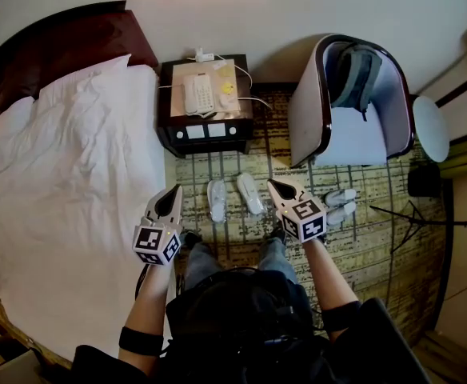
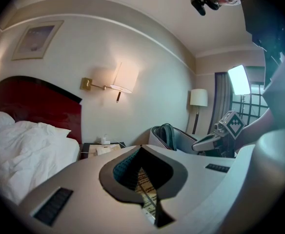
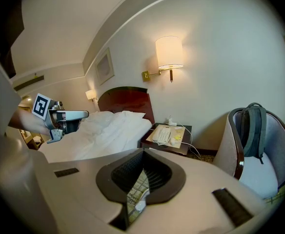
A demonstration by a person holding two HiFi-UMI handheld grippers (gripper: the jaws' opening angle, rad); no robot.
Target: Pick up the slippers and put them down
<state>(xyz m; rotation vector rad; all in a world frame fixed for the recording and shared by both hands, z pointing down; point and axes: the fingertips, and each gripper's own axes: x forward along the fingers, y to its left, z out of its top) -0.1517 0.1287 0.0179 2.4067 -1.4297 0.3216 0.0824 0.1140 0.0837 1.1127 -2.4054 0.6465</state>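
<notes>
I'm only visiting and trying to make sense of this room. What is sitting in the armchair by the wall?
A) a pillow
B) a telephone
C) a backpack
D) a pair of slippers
C: a grey-green backpack leans against the inside back of the armchair, while the telephone sits on the nightstand beside the bed.

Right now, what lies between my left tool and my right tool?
In the head view, a pair of white slippers lies on the patterned carpet between the left tool and the right tool, below both.
</notes>
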